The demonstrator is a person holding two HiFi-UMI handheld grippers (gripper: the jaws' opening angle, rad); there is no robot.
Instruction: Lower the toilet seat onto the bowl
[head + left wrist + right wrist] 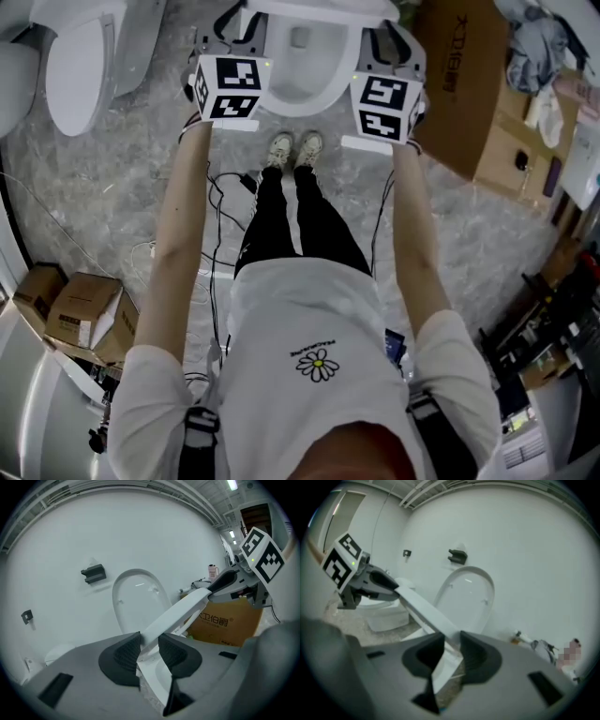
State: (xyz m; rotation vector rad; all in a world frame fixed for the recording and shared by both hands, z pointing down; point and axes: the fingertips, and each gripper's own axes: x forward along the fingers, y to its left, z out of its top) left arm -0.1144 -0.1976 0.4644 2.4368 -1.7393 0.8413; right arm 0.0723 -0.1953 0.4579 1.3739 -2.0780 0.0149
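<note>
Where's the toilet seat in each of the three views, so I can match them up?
Head view: the toilet seat is the white band at the top edge, centre.
Left gripper view: a white bar slanting from the jaws up to the right.
Right gripper view: a white bar slanting from the jaws up to the left.
Shared landmark: the raised lid stands behind it in both gripper views; the head view does not show it.

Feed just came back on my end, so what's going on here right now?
A person is handling a toilet seat with two hand-held tools. The left tool and the right tool each clamp the seat's rim, one per side. The seat hangs tilted, partway down, above the bowl; the lid stands upright against the wall behind.
</note>
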